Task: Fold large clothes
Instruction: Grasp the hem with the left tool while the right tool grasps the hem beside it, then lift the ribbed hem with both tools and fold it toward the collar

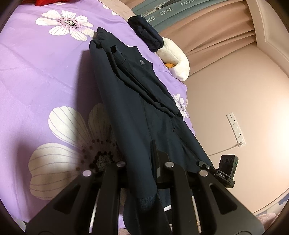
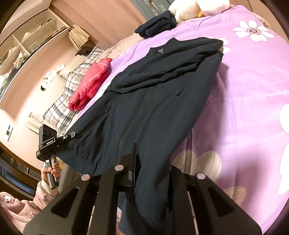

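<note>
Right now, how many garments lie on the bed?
3: the dark jacket spread in the middle, a folded dark garment near the plush toy, a red garment by the pillows. Others may be hidden.

I have the jacket lying on the bedspread, stretched from near to far, its hem end nearest me and its collar end far. My right gripper is closed on the near hem, and my left gripper pinches the hem's other corner to its left. Both sleeves lie across the jacket's chest. Beyond the collar, at the far edge of the bed, sits a folded garment, with a plush toy just to its right. Left of the jacket lies a puffer jacket, resting partly on a pillow further left.
</note>
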`<state>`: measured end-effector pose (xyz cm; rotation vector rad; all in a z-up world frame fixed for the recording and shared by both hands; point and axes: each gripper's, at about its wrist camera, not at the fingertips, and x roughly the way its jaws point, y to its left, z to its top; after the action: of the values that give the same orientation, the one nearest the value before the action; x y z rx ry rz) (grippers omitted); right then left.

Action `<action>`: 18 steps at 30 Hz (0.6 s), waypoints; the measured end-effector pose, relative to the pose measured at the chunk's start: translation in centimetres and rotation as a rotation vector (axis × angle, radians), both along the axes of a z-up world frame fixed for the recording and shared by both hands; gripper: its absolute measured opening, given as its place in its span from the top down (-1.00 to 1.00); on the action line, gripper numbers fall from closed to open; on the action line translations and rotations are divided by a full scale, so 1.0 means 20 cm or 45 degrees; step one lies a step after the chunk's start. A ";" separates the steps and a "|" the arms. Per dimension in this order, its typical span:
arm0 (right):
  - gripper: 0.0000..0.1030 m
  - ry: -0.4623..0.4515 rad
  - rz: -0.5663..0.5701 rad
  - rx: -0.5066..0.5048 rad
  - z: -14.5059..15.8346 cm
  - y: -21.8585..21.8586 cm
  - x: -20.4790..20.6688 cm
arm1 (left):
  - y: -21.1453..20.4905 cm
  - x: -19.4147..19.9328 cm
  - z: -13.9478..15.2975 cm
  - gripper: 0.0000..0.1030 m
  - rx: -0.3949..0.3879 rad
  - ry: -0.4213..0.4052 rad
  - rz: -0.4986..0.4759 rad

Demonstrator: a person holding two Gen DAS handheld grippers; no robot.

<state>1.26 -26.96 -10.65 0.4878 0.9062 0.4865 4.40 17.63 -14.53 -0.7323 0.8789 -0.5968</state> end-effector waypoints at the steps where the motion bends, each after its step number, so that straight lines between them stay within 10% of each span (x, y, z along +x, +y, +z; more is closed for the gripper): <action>1: 0.77 -0.003 0.004 0.000 0.01 0.00 0.00 | 0.01 0.00 0.00 0.79 -0.004 -0.002 -0.003; 18: 0.78 -0.078 0.106 0.067 0.10 -0.07 0.04 | 0.02 -0.14 0.10 0.79 -0.009 -0.049 -0.049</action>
<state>2.01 -28.27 -8.62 0.4819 0.8588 0.5991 1.56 18.06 -12.50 -0.7098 0.8574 -0.6463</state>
